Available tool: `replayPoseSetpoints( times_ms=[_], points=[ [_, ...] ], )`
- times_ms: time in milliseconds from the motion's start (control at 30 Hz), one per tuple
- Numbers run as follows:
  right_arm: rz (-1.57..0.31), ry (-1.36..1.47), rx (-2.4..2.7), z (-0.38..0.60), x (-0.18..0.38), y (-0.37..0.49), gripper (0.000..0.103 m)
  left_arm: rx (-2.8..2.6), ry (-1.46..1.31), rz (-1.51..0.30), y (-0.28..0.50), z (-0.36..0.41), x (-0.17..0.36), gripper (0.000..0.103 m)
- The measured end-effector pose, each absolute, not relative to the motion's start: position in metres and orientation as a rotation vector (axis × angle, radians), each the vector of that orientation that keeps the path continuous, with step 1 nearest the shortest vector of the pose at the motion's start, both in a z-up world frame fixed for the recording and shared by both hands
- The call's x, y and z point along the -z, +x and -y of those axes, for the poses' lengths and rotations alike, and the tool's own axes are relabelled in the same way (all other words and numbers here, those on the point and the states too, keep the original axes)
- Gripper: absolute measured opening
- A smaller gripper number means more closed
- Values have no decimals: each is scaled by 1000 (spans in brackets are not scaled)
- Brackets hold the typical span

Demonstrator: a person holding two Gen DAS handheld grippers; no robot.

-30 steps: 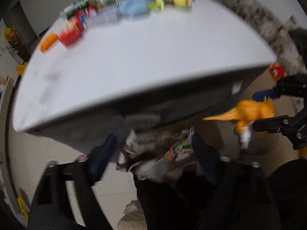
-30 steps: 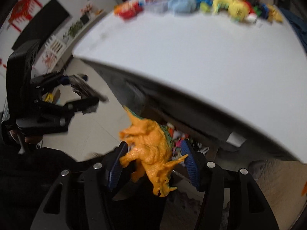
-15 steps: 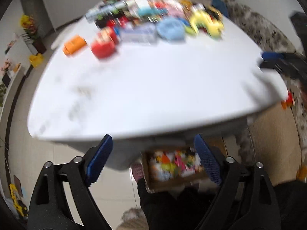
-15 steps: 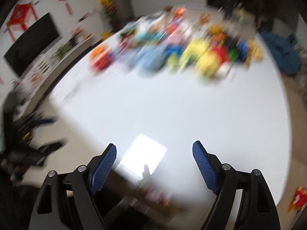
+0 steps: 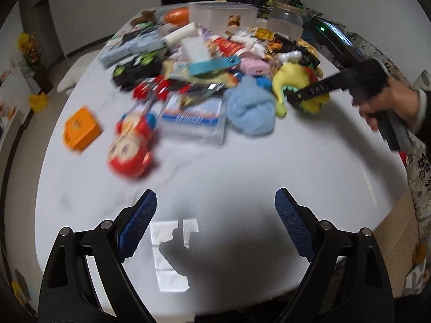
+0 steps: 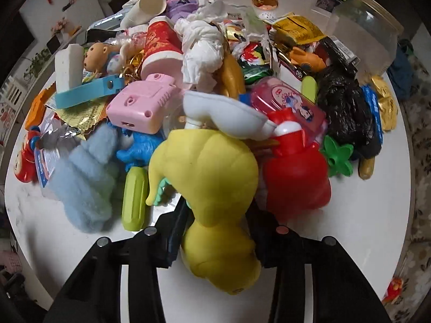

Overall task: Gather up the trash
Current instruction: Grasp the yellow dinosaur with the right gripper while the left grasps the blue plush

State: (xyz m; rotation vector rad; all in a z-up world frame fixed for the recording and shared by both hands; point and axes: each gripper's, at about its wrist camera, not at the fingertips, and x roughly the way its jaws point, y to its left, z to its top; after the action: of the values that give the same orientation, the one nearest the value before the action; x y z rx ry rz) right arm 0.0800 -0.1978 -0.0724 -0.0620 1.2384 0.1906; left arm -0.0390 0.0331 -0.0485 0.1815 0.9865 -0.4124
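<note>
A heap of toys and wrappers covers the far half of a white round table point(image 5: 242, 167). My right gripper point(image 6: 215, 223) has its fingers around a yellow plush toy point(image 6: 210, 177) at the heap's near edge; the fingers press its sides. In the left wrist view it point(image 5: 304, 97) sits at the same plush point(image 5: 291, 83). My left gripper point(image 5: 215, 215) is open and empty above the bare near part of the table. Crumpled white tissue point(image 6: 202, 45) and gold wrappers point(image 6: 296, 29) lie in the heap.
A light blue plush point(image 6: 83, 185), green capsule point(image 6: 133, 196), red toy point(image 6: 296, 177), pink toy point(image 6: 142, 105) and black bag point(image 6: 342, 107) crowd around the yellow plush. A red doll point(image 5: 132, 145) and orange box point(image 5: 80, 129) lie at the left. A clear jar point(image 6: 363, 32) stands at the back.
Both grippers rose from beside the box under the table to above it. The right gripper let go of the orange dinosaur, moved to the heap and closed around the yellow plush. The left let go of its wrappers.
</note>
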Motion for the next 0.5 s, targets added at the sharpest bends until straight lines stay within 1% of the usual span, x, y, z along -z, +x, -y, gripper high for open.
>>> replayPoseSetpoints(
  times_ms=[167,267,367,400,433,500],
  points=[
    [-1130,87,-158,228,27,7,42,399,296,-901,4,32,51,88],
    [-1103,148,-108,259,8,-44,42,357,335,-912,27,58,61,88],
    [-1088,194,-69,281,-2,-86,42,330,356,-962,52,78,79,87],
    [-1082,203,-59,283,-5,-97,42,313,355,-952,57,83,84,84],
    [-1074,215,-52,287,-7,-111,42,324,349,-946,60,84,84,53],
    [-1064,229,-50,288,-8,-120,42,334,318,-983,66,82,82,48]
  ],
)
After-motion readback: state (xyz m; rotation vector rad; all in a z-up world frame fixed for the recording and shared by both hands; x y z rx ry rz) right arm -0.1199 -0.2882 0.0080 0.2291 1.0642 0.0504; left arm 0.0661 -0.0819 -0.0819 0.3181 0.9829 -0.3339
